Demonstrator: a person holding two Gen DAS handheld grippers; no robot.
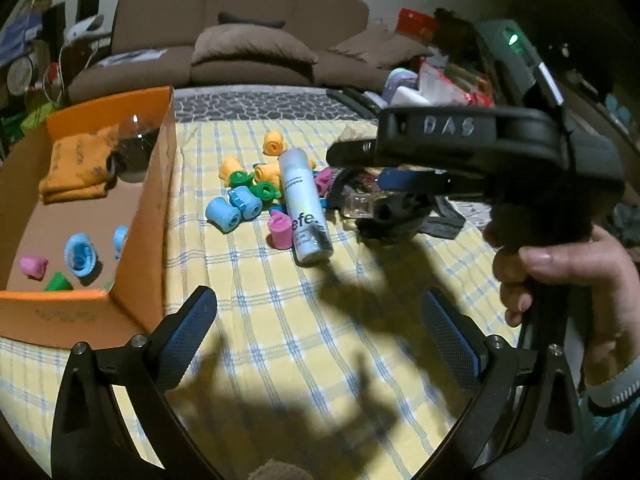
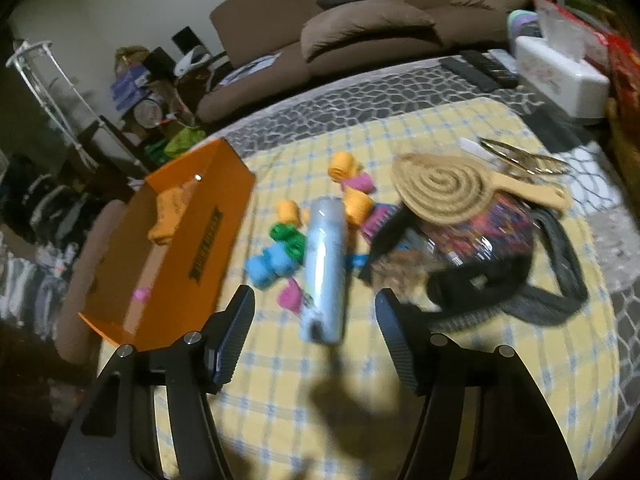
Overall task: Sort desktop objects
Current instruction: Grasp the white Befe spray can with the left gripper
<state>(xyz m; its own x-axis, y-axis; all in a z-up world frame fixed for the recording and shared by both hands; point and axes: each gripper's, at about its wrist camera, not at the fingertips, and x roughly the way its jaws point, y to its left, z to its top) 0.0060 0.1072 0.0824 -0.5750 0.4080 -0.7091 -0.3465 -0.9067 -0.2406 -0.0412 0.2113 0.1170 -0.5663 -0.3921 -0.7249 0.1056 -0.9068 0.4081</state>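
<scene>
Orange box [image 1: 152, 208]: left, holding loose rollers [image 1: 80, 256].
Left hand-held gripper [image 1: 320, 320]: jaws wide, empty.
Rollers pile [image 1: 244, 192]: on the desk [image 1: 280, 340].
Spray can [image 2: 324, 264]: lying beside pile.
Right hand-held gripper [image 2: 316, 316]: half open, empty.

A pale blue spray can [image 1: 305, 209] lies on its side on the yellow checked cloth [image 1: 320, 340], amid loose hair rollers [image 1: 256, 192] in orange, green, blue and pink. The orange box [image 1: 132, 216] to the left holds more rollers [image 1: 80, 256], a folded orange cloth [image 1: 76, 168] and a clear dome [image 1: 136, 144].
</scene>
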